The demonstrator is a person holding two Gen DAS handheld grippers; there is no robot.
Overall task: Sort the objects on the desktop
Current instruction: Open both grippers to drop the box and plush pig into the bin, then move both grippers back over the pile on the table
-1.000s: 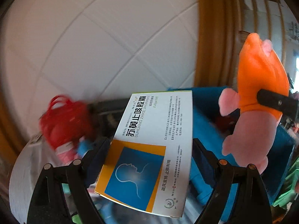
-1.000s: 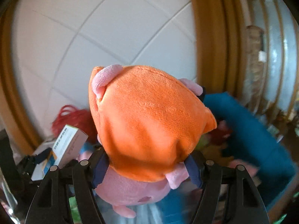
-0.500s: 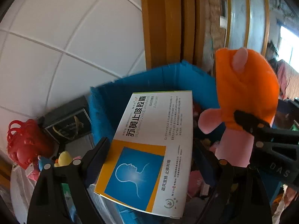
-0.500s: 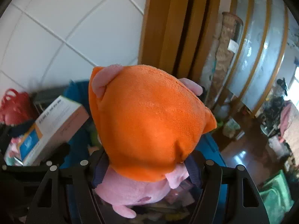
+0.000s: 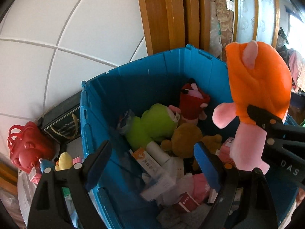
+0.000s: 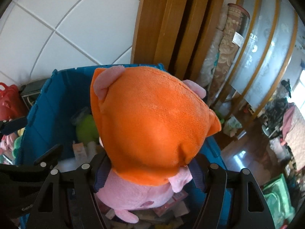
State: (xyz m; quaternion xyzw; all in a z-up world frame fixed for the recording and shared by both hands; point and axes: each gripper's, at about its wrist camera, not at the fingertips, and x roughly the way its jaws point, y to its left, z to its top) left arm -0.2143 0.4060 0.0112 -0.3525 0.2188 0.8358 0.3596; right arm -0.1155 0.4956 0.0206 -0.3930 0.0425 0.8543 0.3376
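Holding the plush pig (image 6: 152, 126) in its orange hood above the blue bin (image 5: 133, 80), the right gripper (image 6: 150, 173) clamps the pink body between its pads. The step in hand looks like the drop into the bin; next it likely needs the jaws spread so the toy falls among the plush toys and boxes below. The left gripper (image 5: 152, 162) hangs wide and empty over the same bin. A second ago it carried a white and blue medicine box, now gone from its jaws.
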